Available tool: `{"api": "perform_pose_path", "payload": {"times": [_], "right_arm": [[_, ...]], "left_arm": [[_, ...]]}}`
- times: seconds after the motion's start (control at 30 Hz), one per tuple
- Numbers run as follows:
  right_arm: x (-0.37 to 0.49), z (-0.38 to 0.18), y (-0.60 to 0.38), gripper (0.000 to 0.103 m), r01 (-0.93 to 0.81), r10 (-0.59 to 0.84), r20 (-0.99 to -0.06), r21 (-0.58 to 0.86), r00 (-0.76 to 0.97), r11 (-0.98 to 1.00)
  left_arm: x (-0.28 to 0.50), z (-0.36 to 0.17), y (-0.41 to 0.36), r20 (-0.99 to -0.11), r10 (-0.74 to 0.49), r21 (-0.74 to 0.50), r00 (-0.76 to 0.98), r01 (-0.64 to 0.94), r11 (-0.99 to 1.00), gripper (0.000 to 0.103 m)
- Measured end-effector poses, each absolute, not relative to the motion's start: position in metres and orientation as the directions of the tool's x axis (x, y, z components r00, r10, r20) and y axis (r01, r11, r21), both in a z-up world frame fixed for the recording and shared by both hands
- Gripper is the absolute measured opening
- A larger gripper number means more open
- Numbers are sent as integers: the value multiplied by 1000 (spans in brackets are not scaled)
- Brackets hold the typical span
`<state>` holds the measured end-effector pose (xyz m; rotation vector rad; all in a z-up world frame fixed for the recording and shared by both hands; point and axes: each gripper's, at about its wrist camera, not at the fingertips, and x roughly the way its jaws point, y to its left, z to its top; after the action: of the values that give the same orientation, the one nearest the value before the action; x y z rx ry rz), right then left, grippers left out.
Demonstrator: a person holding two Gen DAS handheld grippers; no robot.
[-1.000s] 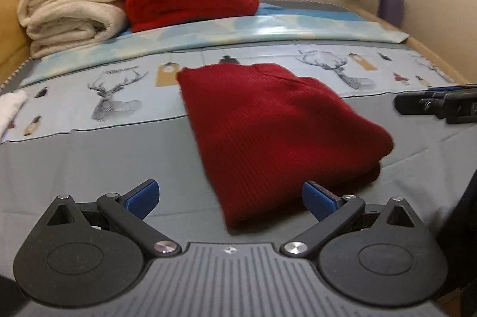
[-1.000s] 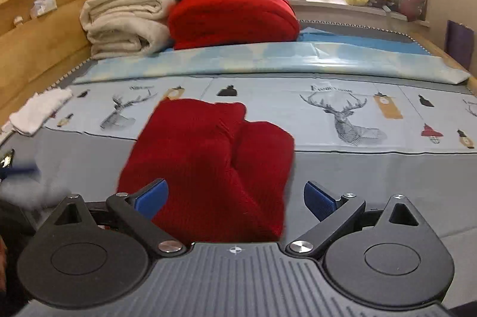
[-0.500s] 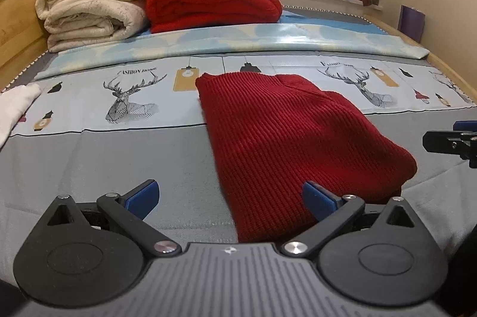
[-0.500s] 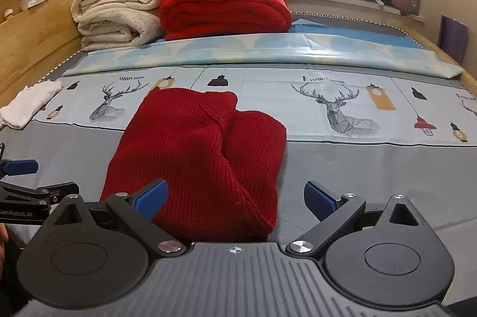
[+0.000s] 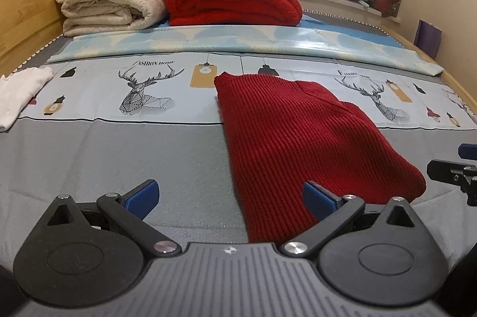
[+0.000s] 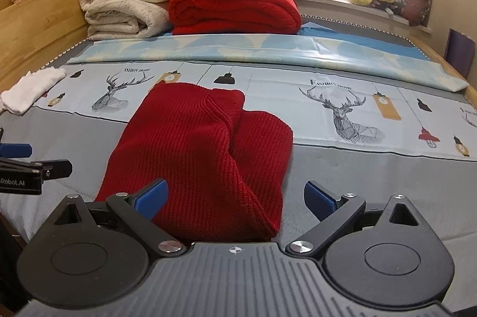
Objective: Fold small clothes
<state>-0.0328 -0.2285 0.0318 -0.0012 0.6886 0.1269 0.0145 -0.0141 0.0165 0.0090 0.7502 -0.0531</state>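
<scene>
lying folded – red sweater [image 5: 301,138] | both tongs [image 5: 229,194] [image 6: 235,196] spread, seemingly empty

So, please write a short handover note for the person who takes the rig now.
Left claw: open, holding nothing, low over the bed near the near-left edge of the red sweater.
Right claw: open, holding nothing, at the sweater's near edge.
Red sweater: lies folded on the grey sheet.
White garment: crumpled at the far left, untouched.
Left: probably fold the white garment.
</scene>
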Motion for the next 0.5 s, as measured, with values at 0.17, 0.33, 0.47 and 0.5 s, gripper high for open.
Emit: {"api": "perform_pose_path", "payload": {"times": [0.17, 0.33, 0.47, 0.5], "right_arm": [[-33, 32, -226, 98, -121, 112, -633, 30, 766, 992], [-31, 31, -225, 98, -125, 108, -636, 19, 764, 992], [-31, 30, -224, 98, -127, 107, -636, 15, 764, 992], [-31, 30, -224, 98, -127, 107, -636, 14, 764, 992]], "left_arm": [[15, 16, -14, -681, -42, -11, 731, 47, 999, 102], [18, 15, -15, -692, -41, -14, 720, 44, 999, 102], [20, 15, -14, -705, -43, -22, 708, 39, 999, 102], [21, 14, -14, -709, -44, -25, 704, 37, 999, 102]]}}
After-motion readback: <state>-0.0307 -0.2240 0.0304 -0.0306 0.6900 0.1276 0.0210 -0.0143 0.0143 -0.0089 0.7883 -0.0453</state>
